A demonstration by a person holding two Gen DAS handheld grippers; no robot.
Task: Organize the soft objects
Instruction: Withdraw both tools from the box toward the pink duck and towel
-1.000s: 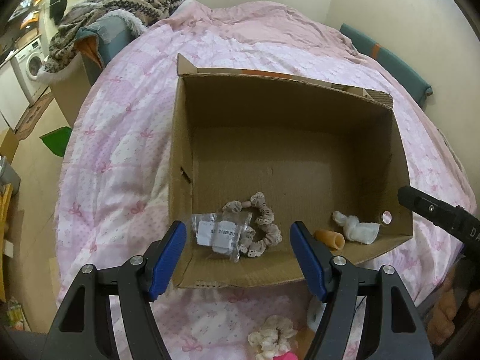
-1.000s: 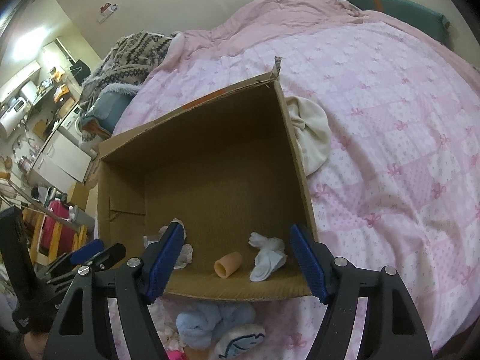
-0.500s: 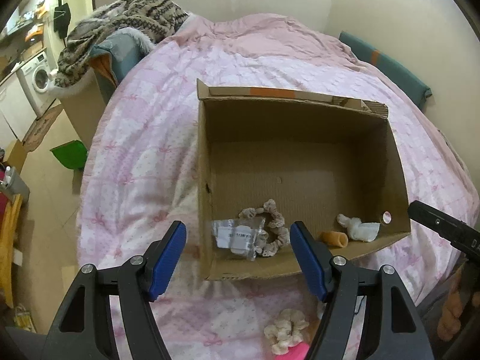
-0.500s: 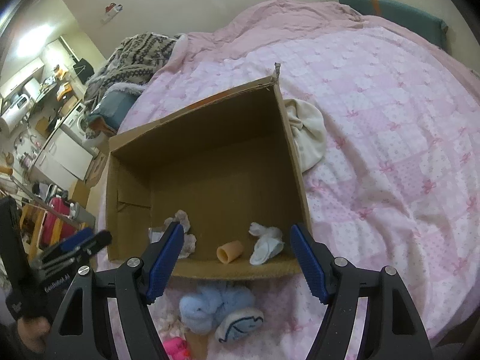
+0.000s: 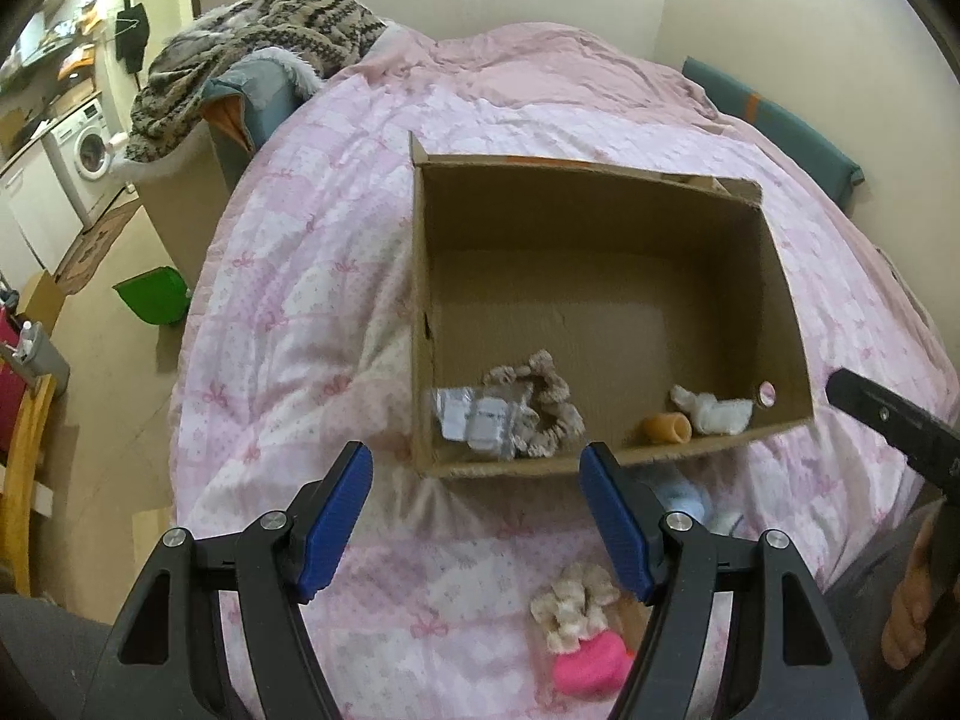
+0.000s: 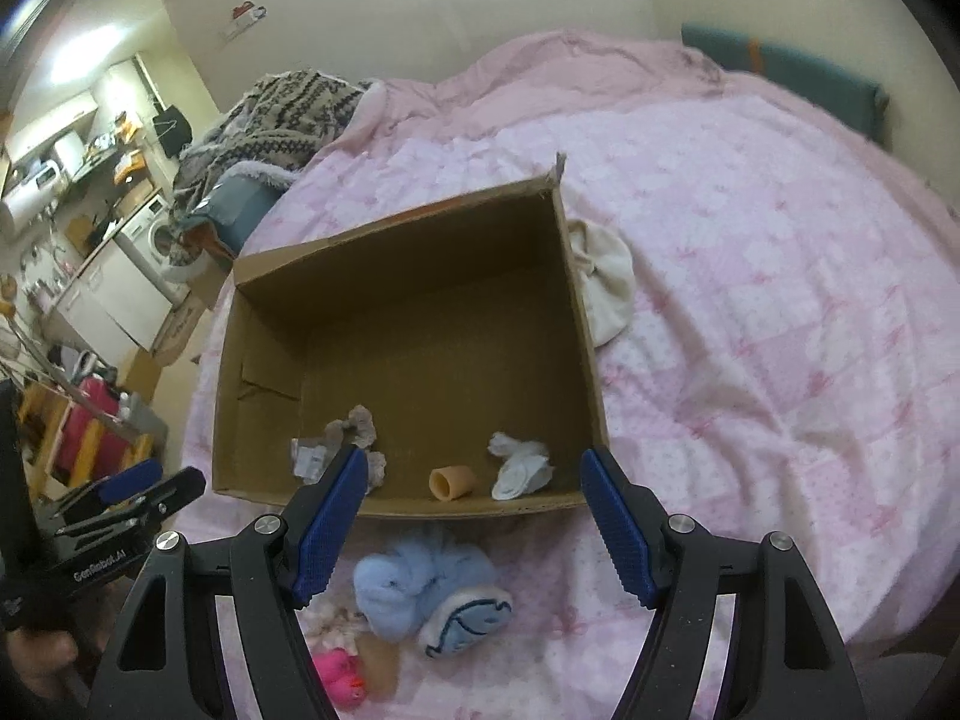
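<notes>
An open cardboard box [image 5: 600,180] [image 6: 408,222] lies on the pink bedspread. Inside sit a beige scrunchie [image 5: 549,405] [image 6: 360,420], a clear plastic packet [image 5: 474,420] [image 6: 309,457], an orange tube [image 5: 666,427] [image 6: 451,483] and a white sock [image 5: 714,411] [image 6: 519,468]. In front of the box lie a light blue plush [image 6: 420,591] [image 5: 684,498], a cream scrunchie [image 5: 573,603] and a pink toy [image 5: 591,663] [image 6: 339,675]. My left gripper [image 5: 477,516] is open and empty, short of the box. My right gripper [image 6: 474,516] is open and empty above the blue plush.
A cream cloth [image 6: 606,282] lies against the box's right side. A patterned blanket [image 5: 258,36] is heaped beyond the bed's left edge. A green dustpan [image 5: 153,300] lies on the floor, and a washing machine [image 5: 84,150] stands further left.
Both grippers have drawn back from the box, which now sits farther off. The blue plush, cream scrunchie and pink toy in front of the box have come into view.
</notes>
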